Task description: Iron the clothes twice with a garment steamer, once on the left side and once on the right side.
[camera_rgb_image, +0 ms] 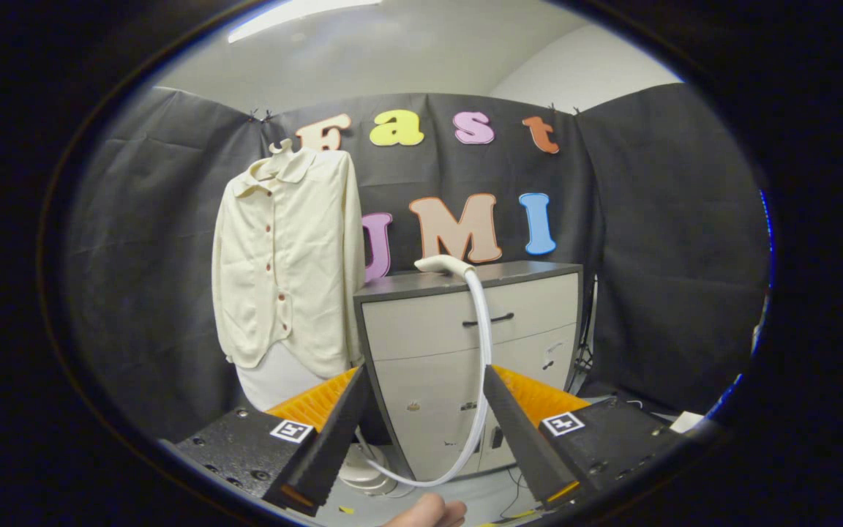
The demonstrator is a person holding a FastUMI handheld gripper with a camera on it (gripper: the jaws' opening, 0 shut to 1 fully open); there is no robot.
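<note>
Gaping wide and gripping nothing, the tongs (421, 432) are facing the steamer head (442, 264), which is lying far ahead on the cabinet (509, 322), nose pointing left toward the shirt (290, 256), hose (481, 366) drooping between the fingers.

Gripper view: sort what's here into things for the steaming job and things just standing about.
For the job: cream shirt on its hanger; steamer head lying on the cabinet top; white hose; steamer base; gripper, jaws open.

Standing about: grey cabinet; cables beside it.
</note>
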